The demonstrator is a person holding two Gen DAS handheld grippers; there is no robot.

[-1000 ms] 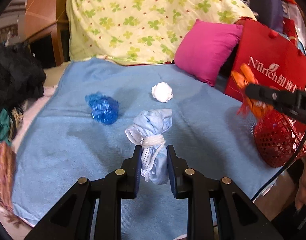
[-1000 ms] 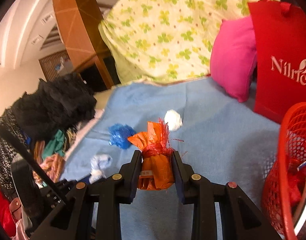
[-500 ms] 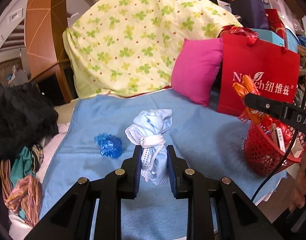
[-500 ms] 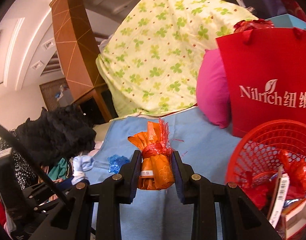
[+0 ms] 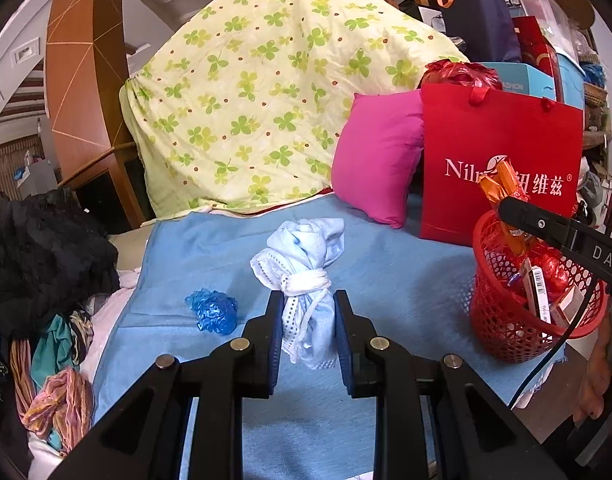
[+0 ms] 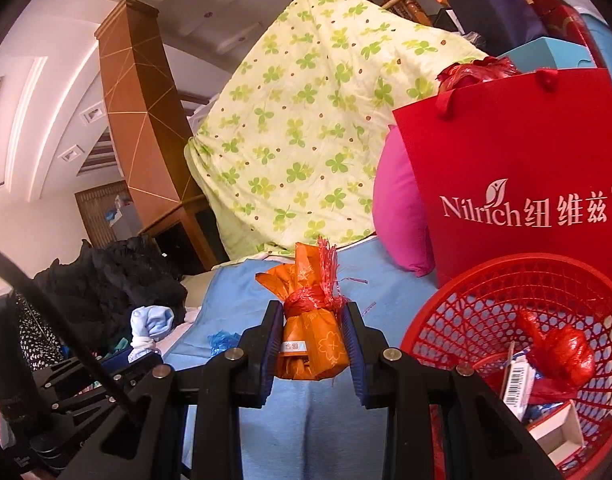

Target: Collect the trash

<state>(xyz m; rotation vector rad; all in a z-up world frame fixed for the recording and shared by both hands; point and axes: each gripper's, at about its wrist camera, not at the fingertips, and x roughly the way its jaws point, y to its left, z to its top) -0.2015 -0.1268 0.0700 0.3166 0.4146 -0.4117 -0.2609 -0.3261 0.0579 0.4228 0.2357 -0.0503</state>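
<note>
The red basket [image 6: 518, 320] stands at the right edge of the blue blanket [image 5: 386, 280], in front of the red paper bag [image 6: 526, 168], and already contains several items: a red crumpled wrapper [image 6: 562, 352], a barcoded packet and a small open box. Collection is therefore judged partly done. Two further pieces are in hand but not yet deposited. The right tool [image 6: 313, 340] is pinching an orange bundle [image 6: 312, 336] tied with red string, held in the air just left of the basket rim; in the left wrist view this bundle appears just above the basket, so its release is judged to be the next step. The left tool [image 5: 308, 328] is pinching a pale blue cloth bundle [image 5: 301, 276] knotted with white cord, held above the blanket and well apart from the basket. One item remains lying on the blanket: a crumpled blue plastic wad [image 5: 213, 312], to the left of the left tool. Outstanding work, as assessed: dropping both held bundles and fetching the blue wad. Beyond the blanket sit a pink pillow [image 5: 378, 160], a clover-print quilt [image 5: 265, 100] and a heap of dark clothing [image 5: 37, 248], none judged to be trash.
</note>
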